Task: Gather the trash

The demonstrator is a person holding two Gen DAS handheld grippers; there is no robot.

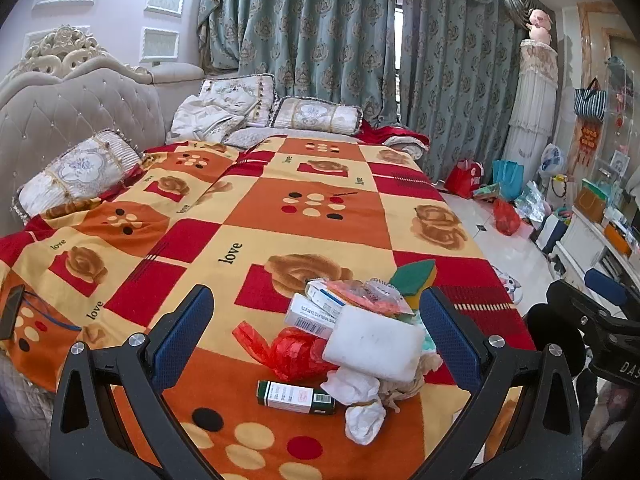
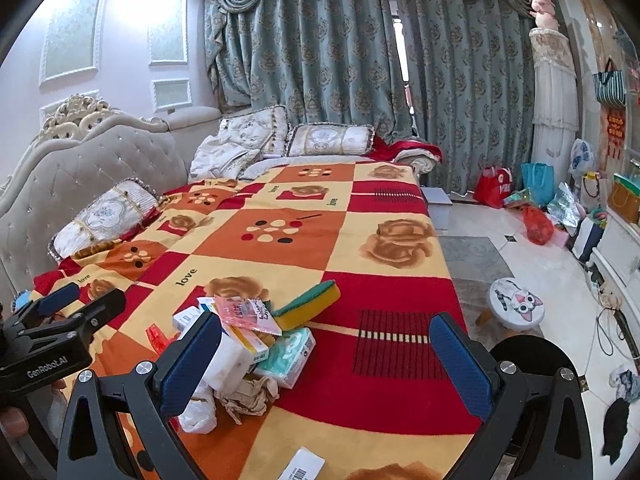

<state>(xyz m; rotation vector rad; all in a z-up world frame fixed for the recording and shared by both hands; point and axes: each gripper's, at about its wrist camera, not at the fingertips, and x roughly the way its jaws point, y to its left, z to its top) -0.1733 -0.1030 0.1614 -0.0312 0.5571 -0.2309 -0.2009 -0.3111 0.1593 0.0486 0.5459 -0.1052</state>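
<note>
Green box btwn open left tool fingers, trash pile just beyond.

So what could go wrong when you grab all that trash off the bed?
1. The pile is loosely stacked: the white foam block rests on crumpled tissue, so grabbing one piece may tumble the others.
2. The sponge and pile sit near the bed's end, so pieces could slide to the floor.
3. The blanket is soft; the open left gripper might pinch fabric along with the thin red bag.
</note>
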